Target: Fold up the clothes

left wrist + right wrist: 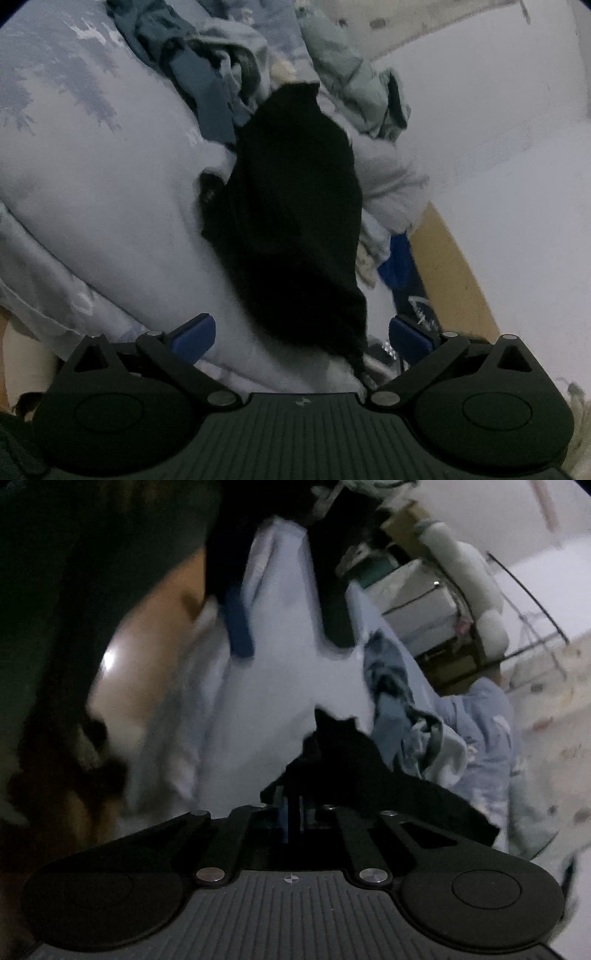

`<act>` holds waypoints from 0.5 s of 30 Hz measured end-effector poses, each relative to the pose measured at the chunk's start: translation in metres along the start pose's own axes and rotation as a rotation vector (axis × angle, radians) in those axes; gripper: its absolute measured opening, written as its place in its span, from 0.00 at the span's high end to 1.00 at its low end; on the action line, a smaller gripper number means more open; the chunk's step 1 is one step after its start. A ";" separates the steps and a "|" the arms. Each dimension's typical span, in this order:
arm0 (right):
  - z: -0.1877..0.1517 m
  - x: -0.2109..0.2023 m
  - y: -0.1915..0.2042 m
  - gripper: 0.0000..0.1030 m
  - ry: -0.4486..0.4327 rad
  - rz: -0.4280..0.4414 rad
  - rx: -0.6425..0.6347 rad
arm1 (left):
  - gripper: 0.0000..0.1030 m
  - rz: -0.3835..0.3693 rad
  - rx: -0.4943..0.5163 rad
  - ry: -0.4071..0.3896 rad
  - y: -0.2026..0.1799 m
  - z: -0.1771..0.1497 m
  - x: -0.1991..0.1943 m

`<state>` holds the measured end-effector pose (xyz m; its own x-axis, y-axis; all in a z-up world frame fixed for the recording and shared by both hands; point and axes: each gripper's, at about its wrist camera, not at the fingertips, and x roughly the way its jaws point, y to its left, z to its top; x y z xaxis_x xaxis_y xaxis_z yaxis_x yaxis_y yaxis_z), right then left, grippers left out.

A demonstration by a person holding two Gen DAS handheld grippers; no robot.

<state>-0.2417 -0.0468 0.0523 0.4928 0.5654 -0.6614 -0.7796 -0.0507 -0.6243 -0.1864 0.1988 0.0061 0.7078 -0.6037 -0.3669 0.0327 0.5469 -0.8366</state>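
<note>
Blue-padded left claw [301, 338] gapes at frame bottom, black garment [295, 221] stretching up-centre between its fingers; right claw [295, 812] pinches that garment's edge [343, 753].

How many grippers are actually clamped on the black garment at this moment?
1. The right gripper is shut on the black garment, at its near edge. The left gripper is open, fingers either side of the cloth's near end, not clamped.

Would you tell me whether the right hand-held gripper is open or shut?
Shut: the right hand-held gripper has its blue pads together, pinching the black garment.
</note>
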 end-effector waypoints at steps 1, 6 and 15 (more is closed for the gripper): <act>0.007 -0.016 -0.002 0.94 -0.026 0.028 0.020 | 0.00 -0.007 -0.014 -0.018 0.002 0.001 -0.004; 0.030 -0.086 -0.015 0.95 -0.089 0.078 0.151 | 0.00 -0.029 -0.107 -0.048 0.008 0.000 -0.015; 0.001 -0.113 -0.036 0.94 -0.050 0.036 0.346 | 0.65 -0.030 -0.446 -0.086 0.026 -0.033 -0.008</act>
<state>-0.2694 -0.1076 0.1498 0.4499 0.6084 -0.6538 -0.8851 0.2059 -0.4175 -0.2144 0.1986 -0.0257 0.7681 -0.5545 -0.3202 -0.2393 0.2153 -0.9468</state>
